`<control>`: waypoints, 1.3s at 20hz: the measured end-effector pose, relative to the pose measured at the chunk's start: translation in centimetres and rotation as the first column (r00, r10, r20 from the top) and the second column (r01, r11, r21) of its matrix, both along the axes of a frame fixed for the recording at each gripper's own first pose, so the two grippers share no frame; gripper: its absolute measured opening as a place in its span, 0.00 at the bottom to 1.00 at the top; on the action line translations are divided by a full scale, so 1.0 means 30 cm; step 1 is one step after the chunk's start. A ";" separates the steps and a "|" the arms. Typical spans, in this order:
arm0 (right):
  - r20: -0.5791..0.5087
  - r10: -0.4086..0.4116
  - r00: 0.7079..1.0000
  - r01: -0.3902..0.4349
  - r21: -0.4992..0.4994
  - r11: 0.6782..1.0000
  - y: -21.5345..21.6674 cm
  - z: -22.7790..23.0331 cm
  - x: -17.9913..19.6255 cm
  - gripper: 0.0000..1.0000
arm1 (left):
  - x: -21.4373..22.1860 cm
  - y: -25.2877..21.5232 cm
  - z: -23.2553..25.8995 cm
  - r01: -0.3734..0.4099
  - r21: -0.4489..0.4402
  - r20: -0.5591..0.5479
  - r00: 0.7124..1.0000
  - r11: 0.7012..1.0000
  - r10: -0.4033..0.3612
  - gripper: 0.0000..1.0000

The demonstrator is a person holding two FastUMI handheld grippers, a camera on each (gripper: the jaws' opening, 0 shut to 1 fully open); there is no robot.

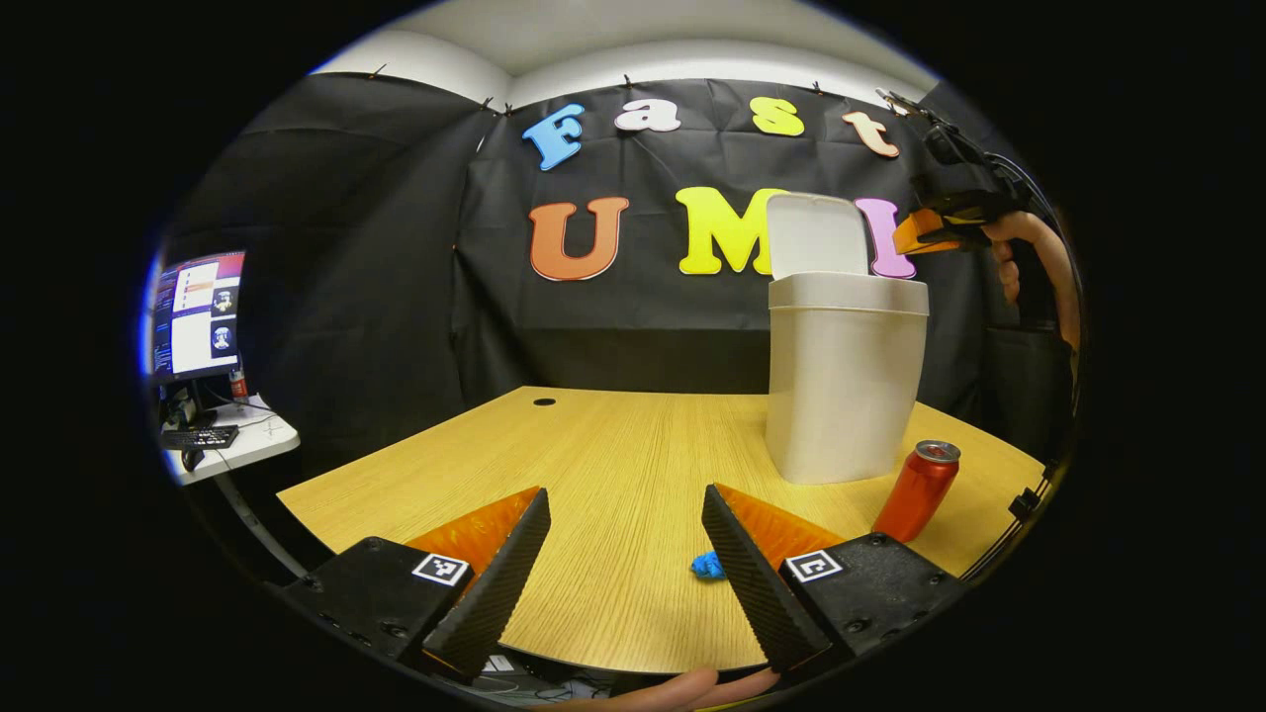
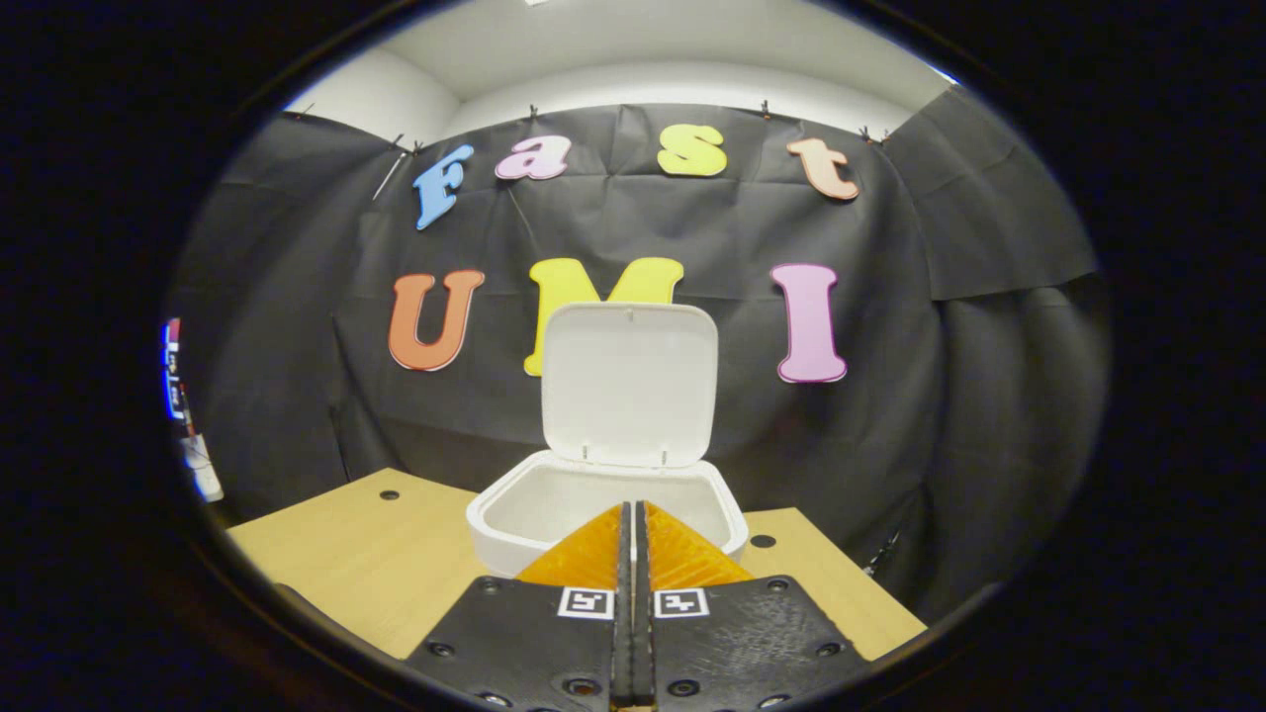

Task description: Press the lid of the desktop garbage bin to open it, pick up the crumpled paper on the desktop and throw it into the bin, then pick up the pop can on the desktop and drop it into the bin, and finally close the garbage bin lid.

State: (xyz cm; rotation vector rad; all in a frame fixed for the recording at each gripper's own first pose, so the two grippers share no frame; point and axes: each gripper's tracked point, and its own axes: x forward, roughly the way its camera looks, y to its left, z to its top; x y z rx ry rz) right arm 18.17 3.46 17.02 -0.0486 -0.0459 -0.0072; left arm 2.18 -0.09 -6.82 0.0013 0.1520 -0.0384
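Standing upright near the far right part of the wooden surface [image 1: 613,465], the white garbage bin [image 1: 843,391] has its long axis vertical and its mouth facing up. Its lid [image 1: 817,235] is swung up and back on the rear hinge, standing nearly vertical against the booth wall, with its inner face turned toward the near edge of the surface. The red pop can [image 1: 920,490] stands on its base just beside the bin, on the side nearer the right edge, its top leaning a little toward that edge in the left gripper view, silver top upward. The crumpled paper [image 1: 707,565], a small blue wad, lies close to the near edge, partly hidden behind a finger of the left claw [image 1: 625,506].

The left claw hangs low over the near edge with its fingers spread wide apart and nothing between them. The right claw [image 2: 629,516] is held above the bin's front rim, looking down into the open mouth [image 2: 603,504], its fingers pressed together and gripping nothing. In the left gripper view that right claw [image 1: 905,237] appears high beside the lid, with the hand [image 1: 1029,259] holding it.

A monitor [image 1: 198,314] and keyboard [image 1: 200,437] sit on a side desk off the left edge.
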 end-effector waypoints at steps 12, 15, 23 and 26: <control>0.048 -0.014 0.999 0.014 0.008 1.000 -0.057 -0.056 -0.149 0.55 | 0.010 -0.002 -0.030 0.000 0.024 -0.016 1.000 1.000 0.000 1.00; 0.090 -0.014 0.996 0.013 0.005 1.000 -0.069 -0.059 -0.220 0.78 | 0.011 -0.010 -0.039 0.006 0.026 -0.024 1.000 1.000 -0.005 1.00; 0.137 0.005 0.991 -0.007 0.012 1.000 -0.141 -0.162 -0.429 0.97 | 0.013 -0.078 -0.108 0.072 -0.017 -0.079 0.994 0.997 -0.073 1.00; 0.153 -0.027 0.988 0.028 -0.002 1.000 -0.234 -0.230 -0.490 0.97 | 0.014 -0.123 -0.148 0.096 -0.010 -0.091 0.991 0.995 -0.097 1.00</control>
